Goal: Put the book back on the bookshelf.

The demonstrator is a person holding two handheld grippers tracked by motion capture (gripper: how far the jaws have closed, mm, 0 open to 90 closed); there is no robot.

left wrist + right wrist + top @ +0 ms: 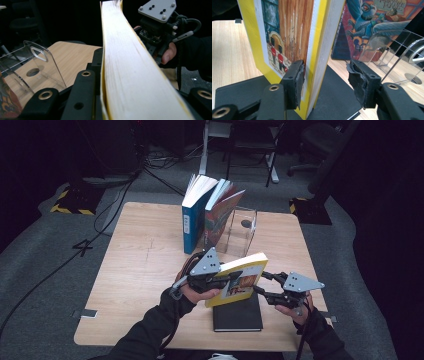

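Note:
A yellow book is held upright and tilted above the table, over a black book that lies flat near the front edge. My left gripper is shut on the yellow book from its left side. In the left gripper view its pale page edge runs up between the jaws. My right gripper is open at the book's lower right corner. In the right gripper view, the left pad touches the picture cover and the right pad stands apart from the pages.
A blue book and a colourful book stand leaning by a clear acrylic stand at the back of the wooden table. The left half of the table is bare wood. Chairs and cables lie beyond.

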